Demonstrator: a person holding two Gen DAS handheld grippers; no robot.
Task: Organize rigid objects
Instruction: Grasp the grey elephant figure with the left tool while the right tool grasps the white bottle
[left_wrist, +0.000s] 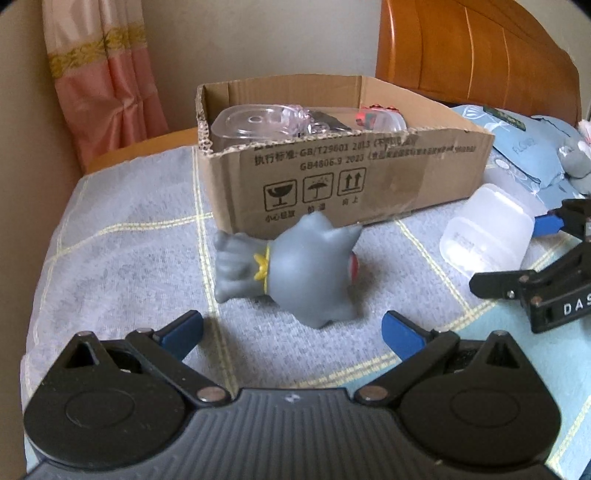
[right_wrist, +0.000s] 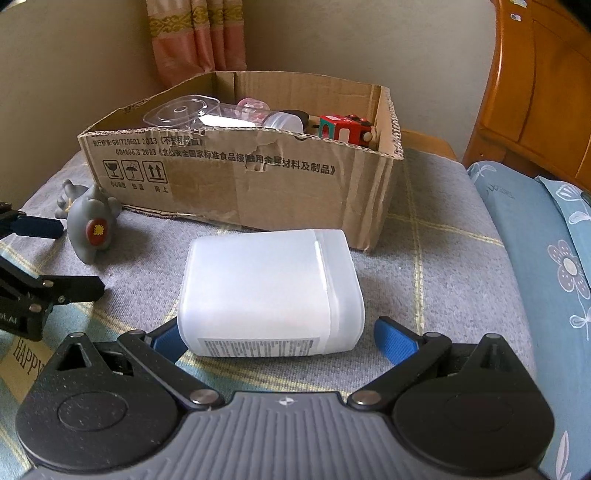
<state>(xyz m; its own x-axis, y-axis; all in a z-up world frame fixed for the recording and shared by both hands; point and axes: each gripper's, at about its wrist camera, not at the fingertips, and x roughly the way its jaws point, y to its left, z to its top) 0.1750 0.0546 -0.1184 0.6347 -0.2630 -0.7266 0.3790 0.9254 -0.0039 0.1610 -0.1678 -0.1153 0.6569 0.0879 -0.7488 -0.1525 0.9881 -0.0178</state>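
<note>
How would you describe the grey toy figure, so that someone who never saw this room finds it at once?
Start at the open cardboard box on the grey checked blanket. The grey toy figure lies on the blanket just in front of the box, near its corner with the printed symbols. Unlike the white plastic container beside it, it is opaque grey with pointed ears and a yellow collar.

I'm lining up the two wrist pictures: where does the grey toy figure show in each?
Left wrist view: the grey toy figure lies at centre, just ahead of the open left gripper.
Right wrist view: it sits at the far left edge, beside the box's left end.
Shared landmark: the cardboard box, directly behind the toy in both.
</note>
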